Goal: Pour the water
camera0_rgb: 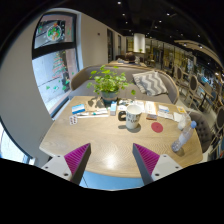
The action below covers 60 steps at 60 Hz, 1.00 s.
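Observation:
A white mug [132, 117] with a dark print stands on the round wooden table [105, 140], well beyond my fingers. A clear plastic bottle [183, 133] leans at the table's right side. My gripper [111, 159] hovers over the near part of the table, open, its magenta pads [76, 157] wide apart with only bare tabletop between them. Nothing is held.
A potted green plant [108, 84] stands at the back of the table beside books and papers [88, 110]. A small red disc [157, 127] lies right of the mug. A sofa with cushions [152, 83] sits behind the table; a window is at left.

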{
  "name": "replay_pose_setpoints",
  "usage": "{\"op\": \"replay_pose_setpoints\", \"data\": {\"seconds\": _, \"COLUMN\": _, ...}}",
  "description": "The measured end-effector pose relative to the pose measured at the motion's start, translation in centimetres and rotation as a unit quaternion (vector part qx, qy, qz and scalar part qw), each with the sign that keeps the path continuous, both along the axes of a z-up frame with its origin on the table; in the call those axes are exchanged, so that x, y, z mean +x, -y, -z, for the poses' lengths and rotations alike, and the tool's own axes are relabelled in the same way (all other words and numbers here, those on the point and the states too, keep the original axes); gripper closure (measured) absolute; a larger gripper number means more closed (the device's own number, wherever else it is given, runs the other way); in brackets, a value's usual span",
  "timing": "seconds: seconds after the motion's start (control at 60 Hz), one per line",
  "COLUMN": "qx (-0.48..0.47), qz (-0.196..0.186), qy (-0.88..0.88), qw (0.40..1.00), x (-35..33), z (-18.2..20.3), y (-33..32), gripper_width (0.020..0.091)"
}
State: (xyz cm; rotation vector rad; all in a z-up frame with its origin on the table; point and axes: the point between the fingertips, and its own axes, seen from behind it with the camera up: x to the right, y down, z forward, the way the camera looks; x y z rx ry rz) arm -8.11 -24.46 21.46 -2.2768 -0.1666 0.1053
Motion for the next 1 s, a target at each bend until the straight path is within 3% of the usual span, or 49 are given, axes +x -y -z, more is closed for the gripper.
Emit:
{"op": "replay_pose_setpoints", "data": {"seconds": 0.283, "qx": 0.006, "qz": 0.03, "qy": 0.0, "qw": 1.0, "x": 7.9, "z": 1.3, "y": 0.5, "gripper_width": 0.0245}}
{"op": "replay_pose_setpoints", "data": {"seconds": 0.583, "qx": 0.034, "qz": 0.068, "qy": 0.029, "qw": 0.997, "x": 24.0, "z": 6.6, "y": -0.4, "gripper_width": 0.0247}}
{"op": "replay_pose_setpoints", "data": {"seconds": 0.8, "qx": 0.047, "qz": 0.101, "qy": 0.027, "qw": 0.993, "x": 34.1, "z": 10.4, "y": -4.5, "gripper_width": 0.0248}}
{"op": "replay_pose_setpoints", "data": {"seconds": 1.0, "qx": 0.062, "qz": 0.098, "qy": -0.006, "qw": 0.993, "x": 37.1, "z": 13.1, "y": -10.5, "gripper_width": 0.0246}}
